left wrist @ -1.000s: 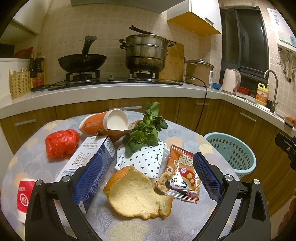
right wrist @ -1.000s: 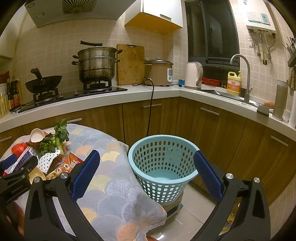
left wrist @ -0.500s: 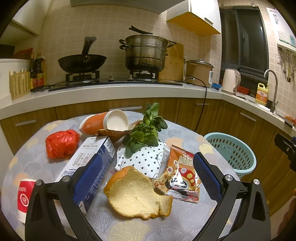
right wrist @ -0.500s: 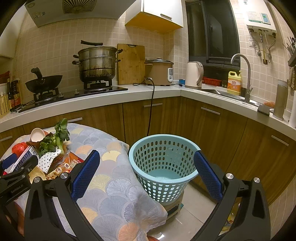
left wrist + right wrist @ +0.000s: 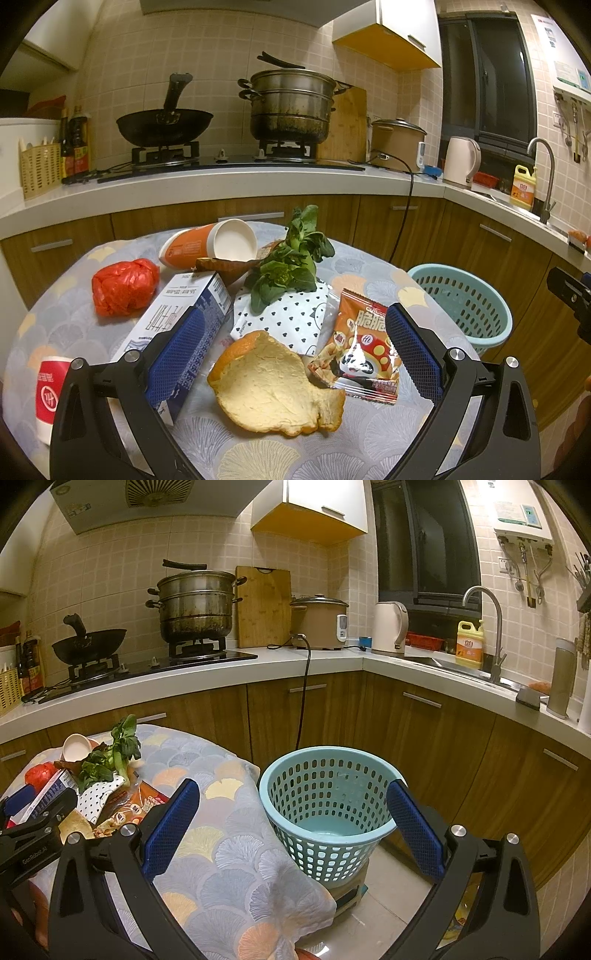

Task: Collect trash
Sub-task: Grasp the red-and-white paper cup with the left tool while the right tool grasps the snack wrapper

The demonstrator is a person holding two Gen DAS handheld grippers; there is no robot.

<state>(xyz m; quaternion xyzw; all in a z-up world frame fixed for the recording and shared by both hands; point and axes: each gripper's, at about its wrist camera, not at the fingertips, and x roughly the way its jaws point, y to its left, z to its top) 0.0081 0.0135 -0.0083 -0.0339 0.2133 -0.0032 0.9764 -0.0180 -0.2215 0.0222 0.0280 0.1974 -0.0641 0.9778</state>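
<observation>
The snack packet is glossy, crinkled foil; the orange peel shows a matt, spongy pith. The basket is perforated smooth plastic. The tablecloth is soft printed cloth. At twelve o'clock, the steamer pot is dulled, stained metal.

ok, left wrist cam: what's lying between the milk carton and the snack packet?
In the left wrist view, the orange peel lies between the milk carton and the snack packet, with the polka-dot wrapper just behind it.

Black frames, blue fingers (silver screws).
</observation>
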